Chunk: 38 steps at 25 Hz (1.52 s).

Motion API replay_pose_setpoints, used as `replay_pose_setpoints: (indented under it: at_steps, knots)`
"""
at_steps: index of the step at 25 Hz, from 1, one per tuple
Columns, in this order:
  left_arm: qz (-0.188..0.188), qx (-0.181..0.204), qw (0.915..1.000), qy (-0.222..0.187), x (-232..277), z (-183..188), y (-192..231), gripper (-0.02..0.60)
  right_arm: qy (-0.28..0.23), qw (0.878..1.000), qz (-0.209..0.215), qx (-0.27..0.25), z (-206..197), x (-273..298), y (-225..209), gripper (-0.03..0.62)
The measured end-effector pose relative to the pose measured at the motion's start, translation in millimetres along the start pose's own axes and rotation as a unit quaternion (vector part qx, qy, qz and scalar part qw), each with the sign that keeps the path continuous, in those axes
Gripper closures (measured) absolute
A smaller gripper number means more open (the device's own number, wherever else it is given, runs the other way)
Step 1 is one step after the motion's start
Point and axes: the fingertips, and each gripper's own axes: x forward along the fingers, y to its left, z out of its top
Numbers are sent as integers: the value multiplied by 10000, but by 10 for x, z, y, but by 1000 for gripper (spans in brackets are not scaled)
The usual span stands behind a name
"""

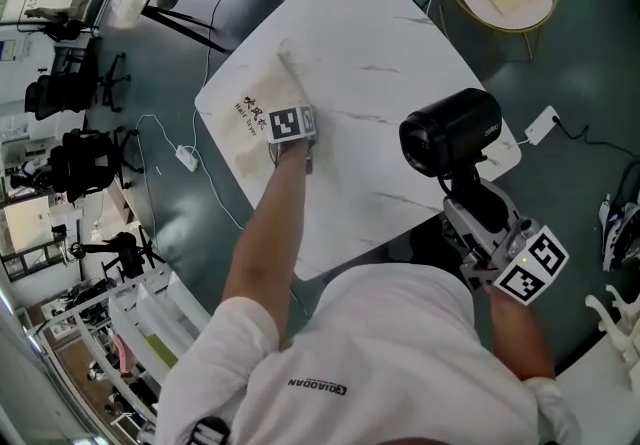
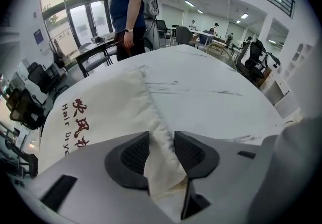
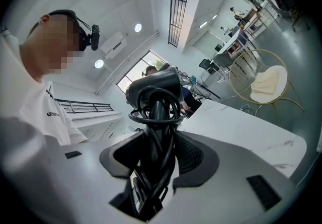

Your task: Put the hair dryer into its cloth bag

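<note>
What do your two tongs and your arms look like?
The left tongs and right tongs are smooth light grey, with dark ribbed pads inside. Each carries a white cube with black square markers, one on the left, one on the right. The arms are bare below a white T-shirt's short sleeves.

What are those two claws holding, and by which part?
The right gripper clamps the hair dryer by its cord-wrapped handle. The left gripper straddles an edge of the cloth bag, jaws open, not pinching.
</note>
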Motion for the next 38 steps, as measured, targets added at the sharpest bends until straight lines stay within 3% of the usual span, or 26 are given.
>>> replay_pose_setpoints:
  at_steps: [4, 9, 17, 19, 22, 26, 32, 34, 38]
  knots:
    - [-138, 147, 9998, 14, -63, -96, -24, 435, -82, 9999, 84, -38, 43, -27, 150, 385]
    - [-355, 362, 9986, -149, -311, -235, 23, 515, -151, 9994, 297, -14, 80, 23, 522, 385]
    - [-799, 955, 9909, -503, -792, -616, 39, 525, -403, 9972, 604, -185, 175, 207, 996, 385]
    - [-859, 1294, 9864, -544, -882, -769, 33, 526, -459, 9966, 626, -261, 188, 254, 1073, 385]
    - [-949, 2176, 9695, -605, -997, -1003, 14, 526, -574, 9952, 743, -283, 223, 364, 1193, 385]
    - [-1230, 3405, 9307, -512, -1043, -1377, -6, 526, -645, 9937, 829, -383, 262, 532, 1260, 385]
    - [-1538, 4482, 8796, -427, -1114, -1726, -67, 528, -762, 9932, 816, -329, 298, 604, 1285, 385]
    - [-1613, 4601, 8721, -425, -1129, -1779, -40, 528, -799, 9932, 775, -331, 260, 601, 1308, 385]
    - [-1581, 4670, 8690, -415, -1198, -1791, -18, 526, -832, 9922, 794, -488, 293, 528, 1431, 385]
